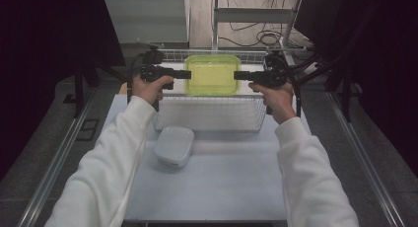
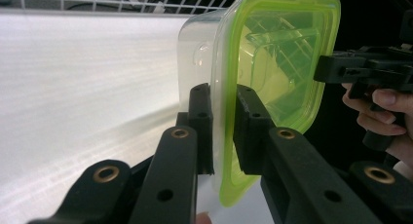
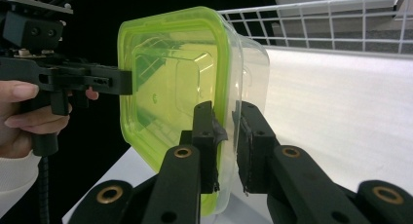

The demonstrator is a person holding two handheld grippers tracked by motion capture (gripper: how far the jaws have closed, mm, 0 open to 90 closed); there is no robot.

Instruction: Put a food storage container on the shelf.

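Both grippers — left gripper (image 1: 183,74), right gripper (image 1: 240,75) — had their jaws clamped on opposite rims of the green-lidded container (image 1: 212,74), held up over the wire basket (image 1: 212,113). Lift looked done; setting it down somewhere remained — white box (image 1: 174,145) sat untouched on the bench (image 1: 222,182).

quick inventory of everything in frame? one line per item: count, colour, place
container: 1, clear tub with a green lid, held up over the basket, gripped at both side rims
basket: 1, white wire, far half of the table
box: 1, white, lidded, on the table in front of the basket's left corner
table: 1, white top
cables: several, black, on the floor beyond the table
left gripper: 1, black, jaws shut on the container's left rim
right gripper: 1, black, jaws shut on its right rim
sleeves: 2, white, entering from the bottom
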